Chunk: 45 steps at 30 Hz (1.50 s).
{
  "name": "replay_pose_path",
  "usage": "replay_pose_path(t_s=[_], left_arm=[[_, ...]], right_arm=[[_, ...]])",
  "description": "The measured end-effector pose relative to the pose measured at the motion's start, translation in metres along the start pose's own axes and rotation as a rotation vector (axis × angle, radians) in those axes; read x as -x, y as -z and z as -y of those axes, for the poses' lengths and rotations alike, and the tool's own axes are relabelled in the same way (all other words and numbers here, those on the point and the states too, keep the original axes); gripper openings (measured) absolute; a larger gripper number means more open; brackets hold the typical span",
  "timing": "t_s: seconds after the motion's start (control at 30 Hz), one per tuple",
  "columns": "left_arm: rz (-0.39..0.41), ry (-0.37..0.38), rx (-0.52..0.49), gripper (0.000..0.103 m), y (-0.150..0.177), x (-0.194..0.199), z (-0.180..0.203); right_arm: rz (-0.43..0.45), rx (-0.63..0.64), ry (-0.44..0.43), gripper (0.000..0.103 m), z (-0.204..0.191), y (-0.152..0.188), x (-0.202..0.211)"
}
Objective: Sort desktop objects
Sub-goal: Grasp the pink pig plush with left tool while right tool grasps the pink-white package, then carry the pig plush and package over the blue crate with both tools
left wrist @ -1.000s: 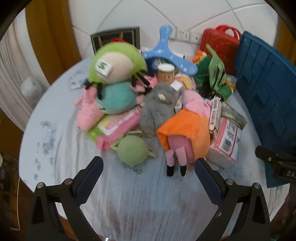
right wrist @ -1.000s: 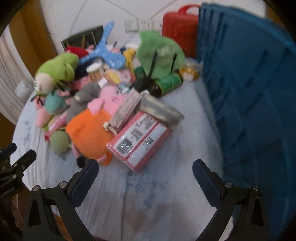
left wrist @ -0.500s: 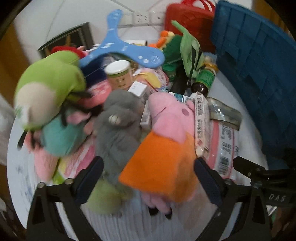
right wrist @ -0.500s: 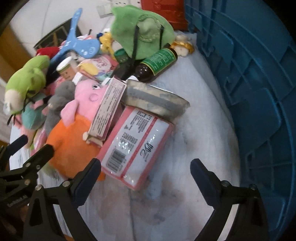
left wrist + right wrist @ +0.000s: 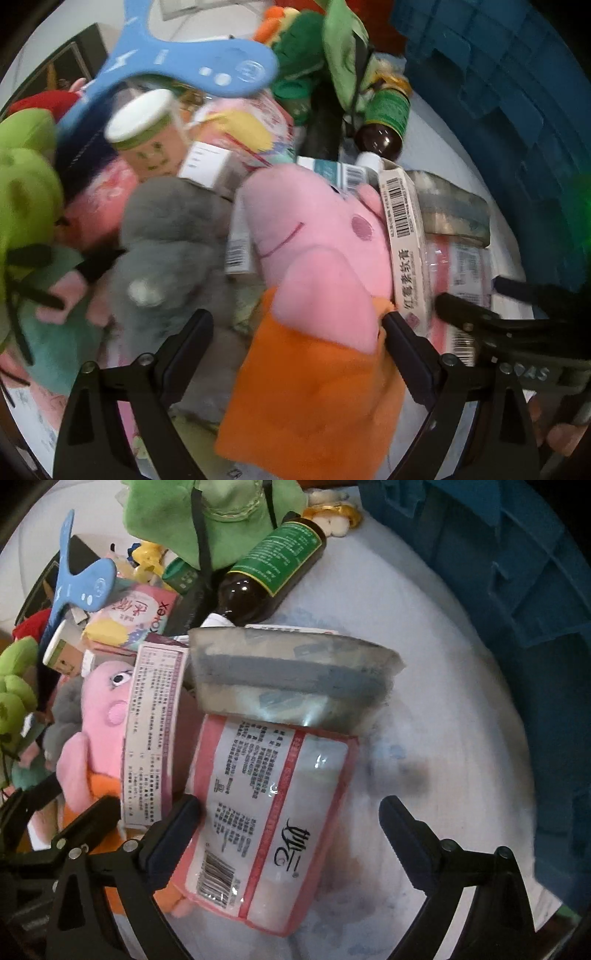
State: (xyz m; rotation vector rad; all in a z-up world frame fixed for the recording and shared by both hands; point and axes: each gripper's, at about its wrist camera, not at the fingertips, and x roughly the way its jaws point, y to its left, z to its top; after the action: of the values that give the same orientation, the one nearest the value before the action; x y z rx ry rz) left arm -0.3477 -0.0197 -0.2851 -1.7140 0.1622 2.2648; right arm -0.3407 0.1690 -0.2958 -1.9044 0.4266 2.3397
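Observation:
A pink pig plush [image 5: 317, 251] in an orange dress lies on the pile, between the fingers of my left gripper [image 5: 295, 336]. The right finger [image 5: 402, 350] sits against the dress edge, the left finger stands apart, and the jaws are open. My right gripper [image 5: 291, 819] hangs open over a pink-and-white plastic pack [image 5: 266, 812] on the pale tablecloth. Its left finger [image 5: 177, 827] is at the pack's edge and its right finger is over bare cloth. A long barcoded box [image 5: 151, 731] leans between pig and pack.
A grey plush [image 5: 166, 236], a green plush [image 5: 26, 192], a lidded cup [image 5: 147, 133] and a blue boomerang [image 5: 184, 62] crowd the left. A grey pouch [image 5: 291, 679] and a brown bottle [image 5: 273, 565] lie behind the pack. A blue crate [image 5: 517, 590] walls the right.
Both grippers have come down and forward onto the pile, rolling as they went. The left now straddles the pig plush and the right straddles the pink pack.

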Motion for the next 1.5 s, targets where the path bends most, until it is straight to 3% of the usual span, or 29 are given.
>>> replay_pose_path(t_s=[0.13, 0.17, 0.23, 0.33, 0.53, 0.7, 0.87, 0.93, 0.97, 1.03, 1.1, 1.23, 1.5], left_arm=[[-0.065, -0.029, -0.036, 0.093, -0.001, -0.022, 0.017], [-0.088, -0.031, -0.029, 0.088, 0.001, -0.03, 0.019], [-0.096, -0.054, -0.021, 0.088, 0.004, -0.035, 0.022], [-0.078, -0.074, -0.023, 0.084, 0.007, -0.03, 0.024], [-0.042, -0.066, 0.001, 0.075, 0.016, -0.014, 0.023], [0.009, -0.068, 0.015, 0.074, 0.026, 0.011, 0.021], [0.088, -0.1, 0.013, 0.074, 0.036, 0.046, 0.02], [0.123, -0.111, 0.016, 0.074, 0.042, 0.06, 0.02], [0.143, -0.112, 0.019, 0.074, 0.049, 0.066, 0.017], [0.178, -0.115, 0.022, 0.074, 0.052, 0.079, 0.013], [0.224, -0.126, 0.02, 0.074, 0.043, 0.085, 0.02], [0.319, -0.126, 0.01, 0.074, 0.044, 0.118, 0.021], [0.497, -0.103, -0.022, 0.074, 0.051, 0.186, 0.041]], right_arm=[[0.003, 0.009, 0.111, 0.098, 0.02, 0.0, 0.013], [-0.001, 0.003, 0.116, 0.098, 0.024, -0.001, 0.014], [-0.01, 0.001, 0.108, 0.098, 0.027, -0.005, 0.015], [-0.02, 0.006, 0.097, 0.103, 0.02, -0.009, 0.009], [-0.032, -0.013, 0.027, 0.102, 0.015, -0.015, -0.004], [0.01, 0.013, 0.028, 0.089, 0.009, -0.015, 0.009], [0.046, 0.094, 0.035, 0.086, -0.003, -0.007, 0.028], [0.081, 0.112, 0.033, 0.086, -0.006, 0.001, 0.039], [0.102, 0.123, 0.034, 0.086, 0.001, 0.02, 0.044], [0.152, 0.145, 0.038, 0.086, -0.005, 0.021, 0.061], [0.203, 0.16, 0.04, 0.086, -0.008, 0.031, 0.081], [0.31, 0.191, 0.039, 0.086, -0.026, 0.061, 0.127], [0.559, 0.243, 0.073, 0.086, -0.042, 0.089, 0.224]])
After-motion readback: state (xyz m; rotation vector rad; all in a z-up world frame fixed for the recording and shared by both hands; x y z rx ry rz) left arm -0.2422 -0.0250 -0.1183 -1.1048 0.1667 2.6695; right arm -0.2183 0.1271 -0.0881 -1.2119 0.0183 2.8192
